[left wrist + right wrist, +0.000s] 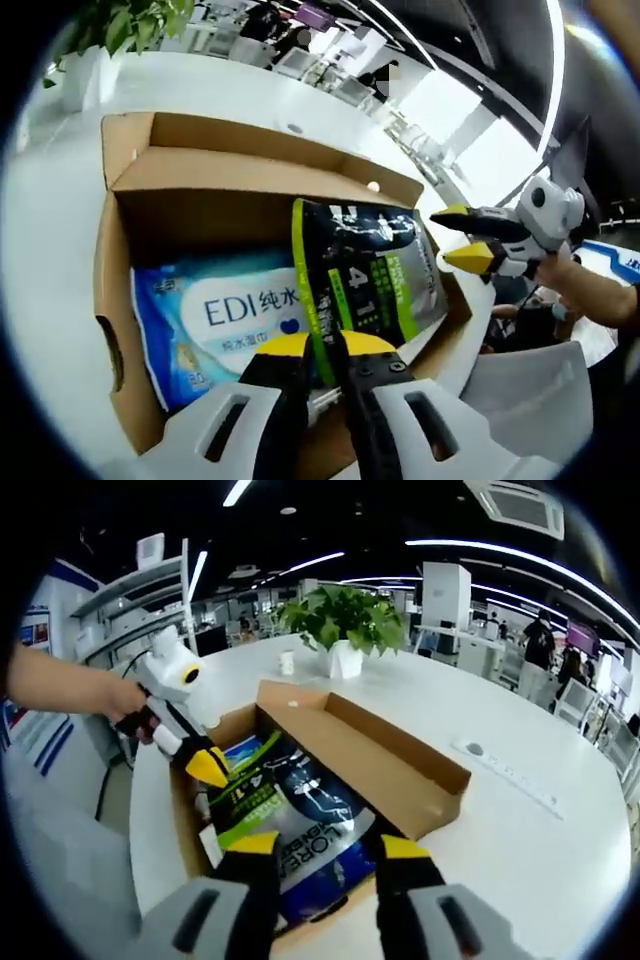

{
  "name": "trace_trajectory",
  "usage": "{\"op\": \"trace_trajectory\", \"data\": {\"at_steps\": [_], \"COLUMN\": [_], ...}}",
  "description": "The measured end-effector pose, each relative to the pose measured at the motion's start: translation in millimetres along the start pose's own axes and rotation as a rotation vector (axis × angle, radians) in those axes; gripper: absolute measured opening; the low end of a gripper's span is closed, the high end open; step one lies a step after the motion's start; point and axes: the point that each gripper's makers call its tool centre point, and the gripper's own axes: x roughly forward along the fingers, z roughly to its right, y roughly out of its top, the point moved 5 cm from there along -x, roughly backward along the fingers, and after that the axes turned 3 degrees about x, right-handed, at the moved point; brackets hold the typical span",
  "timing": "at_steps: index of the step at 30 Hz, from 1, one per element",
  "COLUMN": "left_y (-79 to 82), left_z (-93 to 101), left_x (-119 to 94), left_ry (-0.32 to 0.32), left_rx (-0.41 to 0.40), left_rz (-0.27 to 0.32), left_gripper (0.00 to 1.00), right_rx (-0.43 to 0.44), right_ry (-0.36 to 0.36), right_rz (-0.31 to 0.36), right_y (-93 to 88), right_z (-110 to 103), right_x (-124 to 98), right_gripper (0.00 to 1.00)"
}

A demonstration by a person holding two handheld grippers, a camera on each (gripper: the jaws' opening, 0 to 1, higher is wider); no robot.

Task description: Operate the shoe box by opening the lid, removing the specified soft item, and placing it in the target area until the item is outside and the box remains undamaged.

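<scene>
An open brown cardboard box (pixel 200 170) lies on the white table, its lid folded back. Inside lies a blue-and-white wet wipes pack (pixel 220 310). A dark pouch with green trim (pixel 370 270) leans tilted over the pack. My left gripper (pixel 330 350) is shut on the pouch's green lower edge. My right gripper (pixel 462 238) hovers open beside the box's right corner, apart from the pouch. In the right gripper view the box (pixel 400 760) holds the pouch (pixel 300 810). There the left gripper (pixel 208 765) pinches the pouch's edge, and my right gripper (pixel 328 848) stands open above the pouch.
The white table (pixel 520 830) is round and wide, with a power strip (pixel 510 770) to the right of the box. A potted plant (pixel 345 625) and a small cup (pixel 287 662) stand behind it. A person's hand (pixel 115 695) holds the left gripper.
</scene>
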Motion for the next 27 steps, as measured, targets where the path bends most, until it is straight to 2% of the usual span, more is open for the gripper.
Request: {"op": "trace_trajectory", "data": {"at_steps": [4,8,17,19,23,27], "left_y": [0.0,1.4,2.2,2.4,2.5,2.3], "left_z": [-1.6,-2.0,-0.4,0.2,0.7,1.5], "left_x": [-1.0,-1.2,0.1,0.3,1.1,0.4], "left_ry": [0.006,0.003,0.000,-0.001,0.004,0.010], "left_rx": [0.015,0.011,0.025,0.027,0.046,0.064], "left_rz": [-0.001,0.002,-0.004,-0.001,-0.003,-0.002], "left_gripper": [0.02,0.02,0.00,0.00,0.00,0.00], "right_rx": [-0.013,-0.007,0.085,0.101,0.114,0.127], "right_ry": [-0.003,-0.018,-0.008,-0.002,-0.019,-0.042], "right_rz": [-0.031,-0.057,-0.091,-0.092,-0.078,-0.047], "right_y": [-0.5,1.2,-0.2,-0.5,-0.8,0.7], "right_z": [2.7,8.1,13.2,13.0,14.3,17.6], "right_x": [7.8,13.6,23.0,24.8,24.2,19.0], "right_gripper": [0.34,0.34,0.29,0.23,0.18,0.05]}}
